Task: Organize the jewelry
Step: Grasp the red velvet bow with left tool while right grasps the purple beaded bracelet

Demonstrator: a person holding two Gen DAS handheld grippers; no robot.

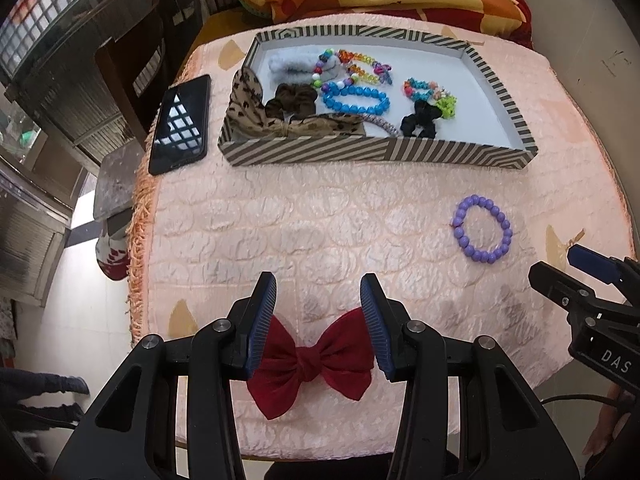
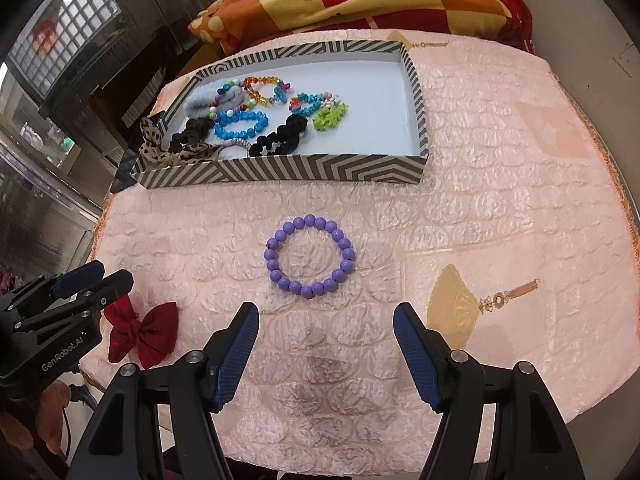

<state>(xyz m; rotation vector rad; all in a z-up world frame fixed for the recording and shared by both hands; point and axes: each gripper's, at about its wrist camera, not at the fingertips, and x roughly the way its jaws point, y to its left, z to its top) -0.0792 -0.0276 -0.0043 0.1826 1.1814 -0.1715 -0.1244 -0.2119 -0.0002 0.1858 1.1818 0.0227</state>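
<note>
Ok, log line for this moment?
left gripper: open over red bow | right gripper: open near purple bracelet | both outside striped tray

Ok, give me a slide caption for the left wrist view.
Open left gripper poised over a red bow on the pink cloth, purple bead bracelet beside it, striped tray beyond.

Two steep wrist views — shared tray

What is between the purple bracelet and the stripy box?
Nothing visible. Only bare pink cloth lies between the purple bracelet and the box. The box's near wall stands up, so the bracelet would need lifting over it. The right claw is open just short of the bracelet.
</note>
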